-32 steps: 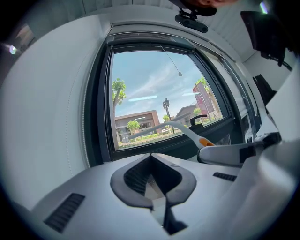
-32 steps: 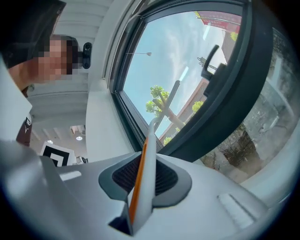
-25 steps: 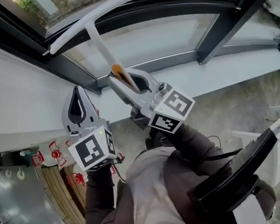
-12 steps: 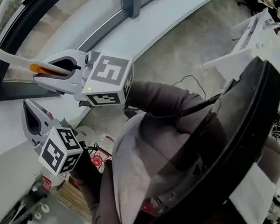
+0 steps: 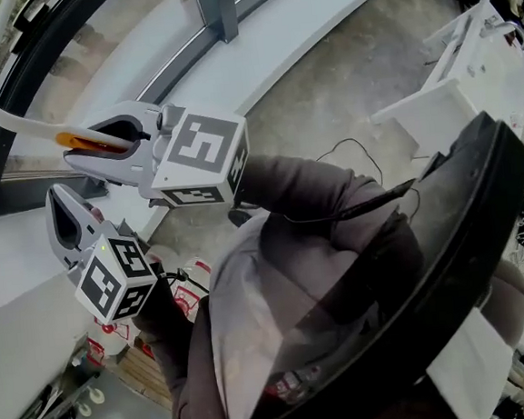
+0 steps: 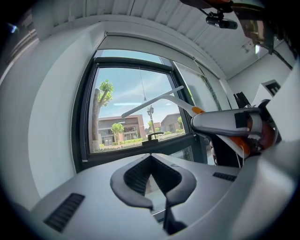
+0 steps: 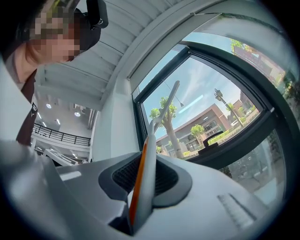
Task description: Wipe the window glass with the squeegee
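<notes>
room first: dark-framed window (image 6: 86,117), white sill (image 5: 320,35) running under it, bare concrete floor (image 5: 344,106) below, white slatted ceiling (image 6: 154,14) overhead. the window glass (image 6: 126,108) looks out on trees, low brown bldgs and blue sky. there's a black window handle (image 6: 152,136) on the bottom of the frame. the wall left of the window is plain white.

right gripper (image 5: 79,147) is up by the window w/ its jaws clamped on the squeegee (image 7: 145,178). in the right gripper view the white handle w/ its orange strip runs straight up the middle btwn the pads, gripped tight on both sides, no gap. the neck carries on up toward the glass, and the long white blade (image 6: 154,101) sits slanted across the pane in the left gripper view. can't tell if the blade edge is actually touching the glass or just in front of it.

left gripper (image 5: 54,193) hangs lower and closer to the body, just under the right one, tips pointing at the sill. its jaws are closed all the way, tips meeting, nothing in them. you only see sill thru the loop btwn the pads (image 6: 133,180).

dark sleeve (image 5: 316,199) behind the right gripper's marker cube.
</notes>
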Motion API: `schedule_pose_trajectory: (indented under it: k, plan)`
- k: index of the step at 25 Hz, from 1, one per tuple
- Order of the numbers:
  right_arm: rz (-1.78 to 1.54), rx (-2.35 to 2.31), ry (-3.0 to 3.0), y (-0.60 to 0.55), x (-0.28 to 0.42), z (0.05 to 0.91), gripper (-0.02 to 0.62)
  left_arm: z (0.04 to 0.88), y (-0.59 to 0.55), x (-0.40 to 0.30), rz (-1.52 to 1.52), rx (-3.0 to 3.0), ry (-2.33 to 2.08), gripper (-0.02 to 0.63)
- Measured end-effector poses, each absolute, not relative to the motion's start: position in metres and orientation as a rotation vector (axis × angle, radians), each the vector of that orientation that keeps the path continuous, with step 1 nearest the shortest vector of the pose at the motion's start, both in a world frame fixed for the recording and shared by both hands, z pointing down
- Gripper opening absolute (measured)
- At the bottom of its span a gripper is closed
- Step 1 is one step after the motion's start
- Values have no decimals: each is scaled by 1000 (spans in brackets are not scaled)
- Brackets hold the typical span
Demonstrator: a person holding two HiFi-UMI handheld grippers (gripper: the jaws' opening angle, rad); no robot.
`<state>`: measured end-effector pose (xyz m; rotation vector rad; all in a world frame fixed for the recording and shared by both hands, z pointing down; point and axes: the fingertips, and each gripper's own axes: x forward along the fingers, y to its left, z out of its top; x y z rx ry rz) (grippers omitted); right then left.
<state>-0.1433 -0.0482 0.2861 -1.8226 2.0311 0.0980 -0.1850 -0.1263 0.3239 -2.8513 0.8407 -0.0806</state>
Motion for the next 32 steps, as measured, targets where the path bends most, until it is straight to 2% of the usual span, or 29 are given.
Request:
schedule_pose_trajectory:
  k: [18,26,32]
  plan:
    - [101,-1938,1952,-25,-124,302,55,344,-104,-152,-114,-2903,701,0]
    - [104,-1901,2018,-56,-116,298,55,331,-128,-144,-65,-2893,768,0]
    - [121,-1861,2062,-35,-105,292,55,329,-99,-130,-55,-2876,785,0]
